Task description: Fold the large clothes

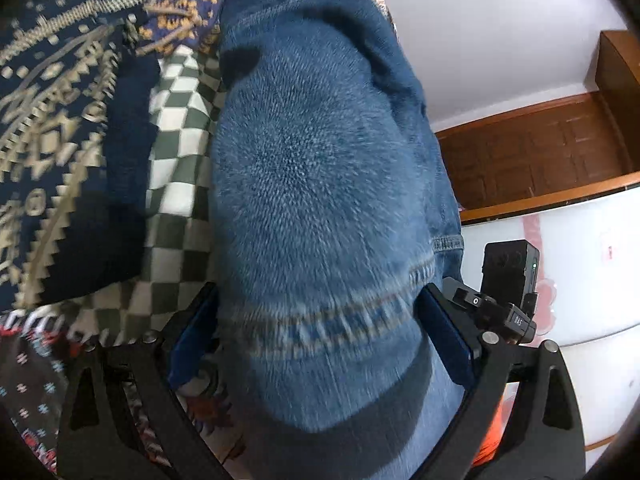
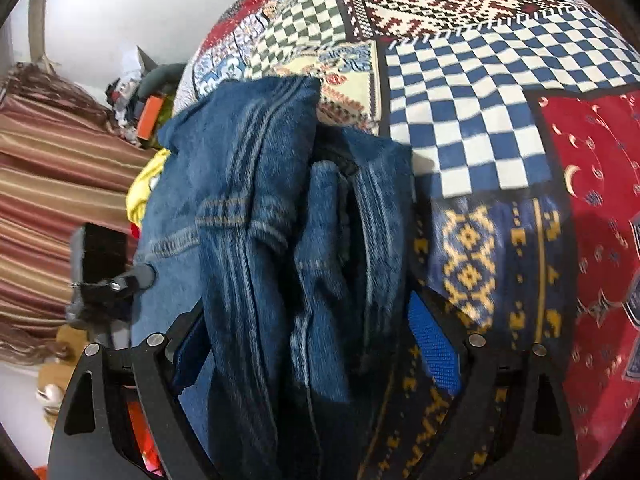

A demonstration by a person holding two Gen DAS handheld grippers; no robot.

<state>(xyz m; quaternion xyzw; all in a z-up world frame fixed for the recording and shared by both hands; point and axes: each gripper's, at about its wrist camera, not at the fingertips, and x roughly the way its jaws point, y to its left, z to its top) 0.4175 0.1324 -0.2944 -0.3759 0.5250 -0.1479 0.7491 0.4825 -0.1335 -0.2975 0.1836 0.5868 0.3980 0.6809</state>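
Blue denim jeans (image 2: 256, 208) hang bunched between two handheld grippers over a patchwork quilt (image 2: 500, 92). The left gripper (image 1: 320, 328) and right gripper (image 2: 316, 344) each stand wide with thick denim filling the jaws; true clamping is unclear. The garment's length runs away from both tools.

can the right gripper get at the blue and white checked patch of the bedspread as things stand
Probably not directly: bunched jeans fill the right gripper, and the checked patch lies beyond them.
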